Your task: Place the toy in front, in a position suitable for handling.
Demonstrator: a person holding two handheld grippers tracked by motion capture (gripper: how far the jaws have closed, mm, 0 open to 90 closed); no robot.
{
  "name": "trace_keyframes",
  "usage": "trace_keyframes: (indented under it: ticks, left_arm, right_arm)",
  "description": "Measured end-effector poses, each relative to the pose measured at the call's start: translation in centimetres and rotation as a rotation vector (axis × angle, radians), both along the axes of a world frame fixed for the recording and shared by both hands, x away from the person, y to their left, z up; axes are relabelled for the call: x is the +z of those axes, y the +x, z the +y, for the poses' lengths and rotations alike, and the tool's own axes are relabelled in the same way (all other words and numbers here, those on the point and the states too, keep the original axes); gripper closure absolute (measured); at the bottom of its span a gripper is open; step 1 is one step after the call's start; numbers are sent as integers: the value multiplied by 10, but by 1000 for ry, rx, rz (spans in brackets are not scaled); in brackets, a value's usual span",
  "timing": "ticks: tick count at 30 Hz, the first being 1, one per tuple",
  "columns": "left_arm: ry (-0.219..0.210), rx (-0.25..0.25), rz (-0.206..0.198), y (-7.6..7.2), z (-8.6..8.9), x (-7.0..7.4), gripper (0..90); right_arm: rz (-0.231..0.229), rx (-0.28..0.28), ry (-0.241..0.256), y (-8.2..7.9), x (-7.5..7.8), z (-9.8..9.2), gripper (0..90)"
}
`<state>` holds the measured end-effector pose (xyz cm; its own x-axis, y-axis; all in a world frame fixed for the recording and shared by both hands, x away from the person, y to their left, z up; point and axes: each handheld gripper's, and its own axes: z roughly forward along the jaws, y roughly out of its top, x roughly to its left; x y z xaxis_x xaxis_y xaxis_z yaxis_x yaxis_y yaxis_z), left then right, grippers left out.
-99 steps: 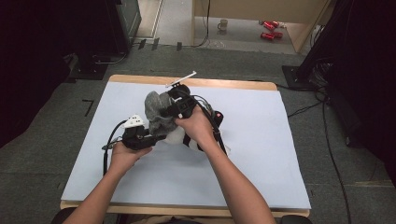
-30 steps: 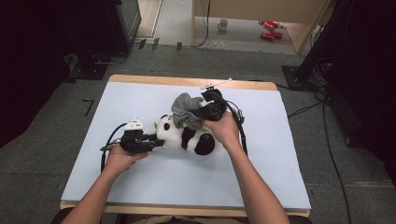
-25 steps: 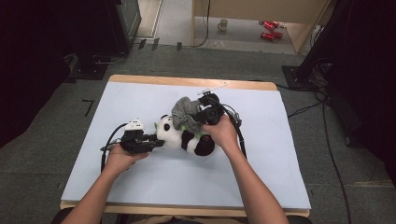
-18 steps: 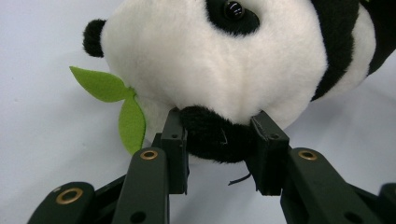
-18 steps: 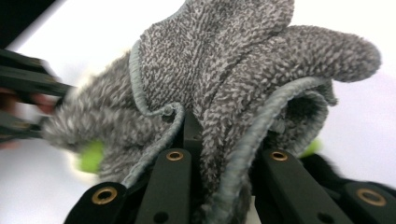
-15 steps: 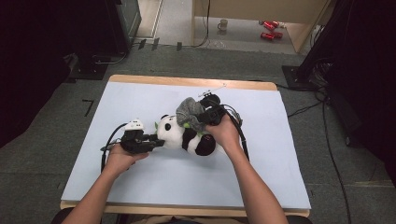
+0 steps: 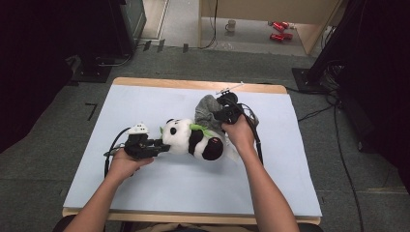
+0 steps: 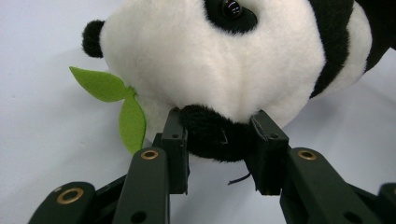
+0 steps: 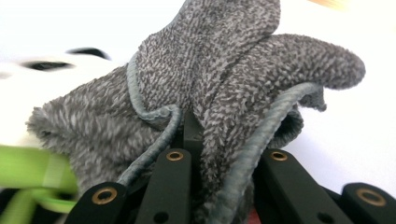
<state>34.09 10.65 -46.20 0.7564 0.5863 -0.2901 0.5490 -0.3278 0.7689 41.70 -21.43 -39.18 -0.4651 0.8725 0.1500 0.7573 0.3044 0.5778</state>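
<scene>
Since the earlier high views, my right gripper has carried the grey cloth from above the panda's head to its back, at centre frame just right of the body. The panda has stayed put on the table, which suggests the wipe has moved on from the head to the torso.

My left gripper is narrowed onto the panda's black ear; both pads press into the plush and pin the toy. In the high view, that gripper sits left of centre.

My right gripper is clamped on a bunched fold of the cloth, whose corded hem loops over the jaws.

Panda: lying on its side, head to the left, white face, black eye patch, green felt leaves by the head. The fur looks clean and dry, though I cannot tell for certain.
</scene>
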Motion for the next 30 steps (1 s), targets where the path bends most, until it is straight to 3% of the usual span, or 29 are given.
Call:
trace_keyframes:
  ticks: [6, 14, 21, 26, 30]
  left_arm:
    - [7, -2, 3, 0, 0, 0, 641]
    - [17, -6, 5, 0, 1, -1, 641]
    - [13, -2, 7, 0, 1, -1, 641]
    - [12, -1, 7, 0, 1, -1, 641]
    - [12, 2, 7, 0, 1, 0, 641]
  right_arm:
    - [-9, -40, 29, 1, 4, -11, 799]
    - [-43, -33, 130, -1, 26, -7, 802]
    - [-55, 18, 234, -4, 46, 10, 802]
    - [-39, 65, 266, -6, 48, 25, 801]
    - [-3, 104, 268, -8, 38, 39, 801]
